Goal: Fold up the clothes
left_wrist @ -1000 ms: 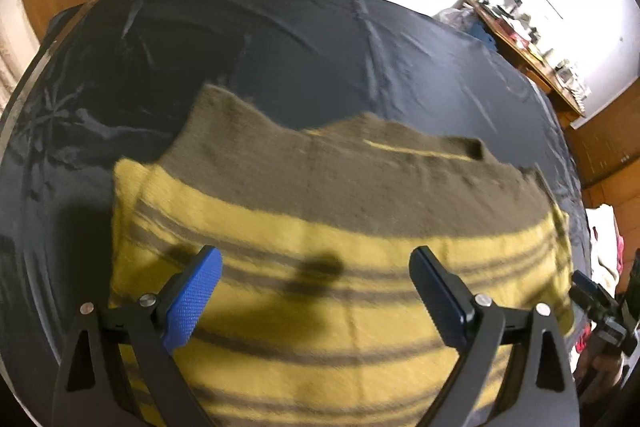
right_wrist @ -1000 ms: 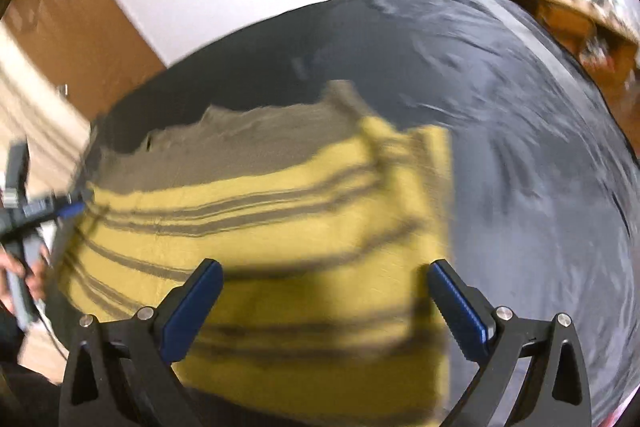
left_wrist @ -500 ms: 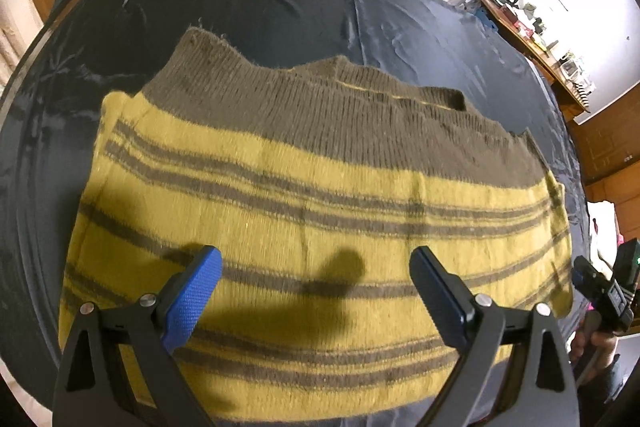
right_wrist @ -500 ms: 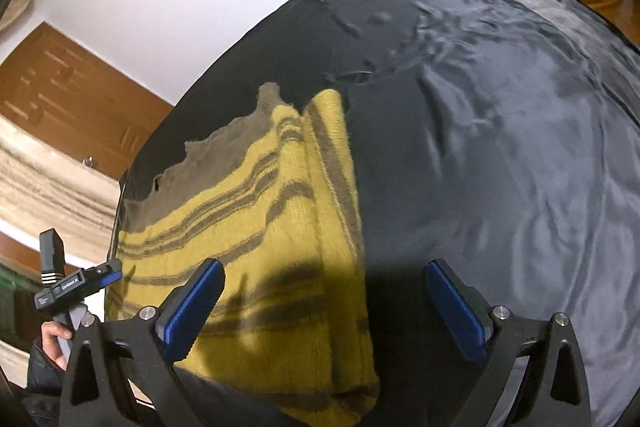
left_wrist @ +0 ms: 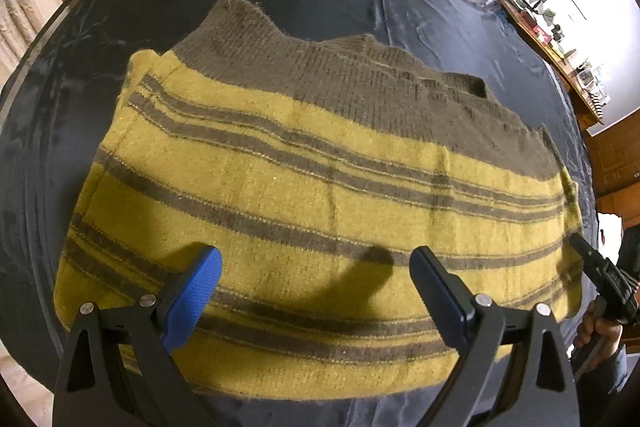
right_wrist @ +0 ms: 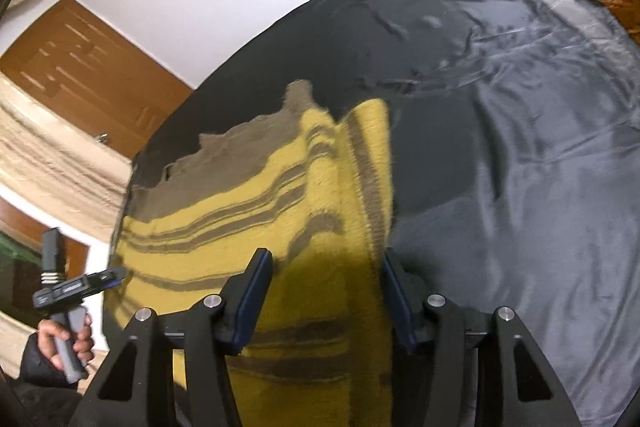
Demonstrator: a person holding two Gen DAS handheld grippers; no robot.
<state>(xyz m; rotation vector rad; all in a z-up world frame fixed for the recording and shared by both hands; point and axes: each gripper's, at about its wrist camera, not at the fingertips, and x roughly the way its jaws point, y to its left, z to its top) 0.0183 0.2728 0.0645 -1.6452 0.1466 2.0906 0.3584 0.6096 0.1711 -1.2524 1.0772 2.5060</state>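
The jaws of the right gripper have just been closing, and the right-hand side edge of the sweater is seen bunched between them, so a pinch on that edge appears to be forming; whether the pads already press the knit cannot be told from the right wrist view. A second ago these jaws stood wide above the flat garment, whereas now the edge is lifted into a raised ridge ahead of them. This is judged to be the start of a fold, with the side of the sweater about to be drawn inward across the body. The jaws of the left gripper are held wide apart and released, with nothing between them, hovering over the sweater's near hem, closer to the near left corner of the dark-covered desk. The sweater is spread flat over the near half of the desk, its near hem lying close to the near edge. It is a yellow knit crossed by grey-brown stripes, with a broad grey-brown ribbed band along its far side whose edge looks uneven. The knit looks thick and soft, so some sagging under a single pinch is to be expected.
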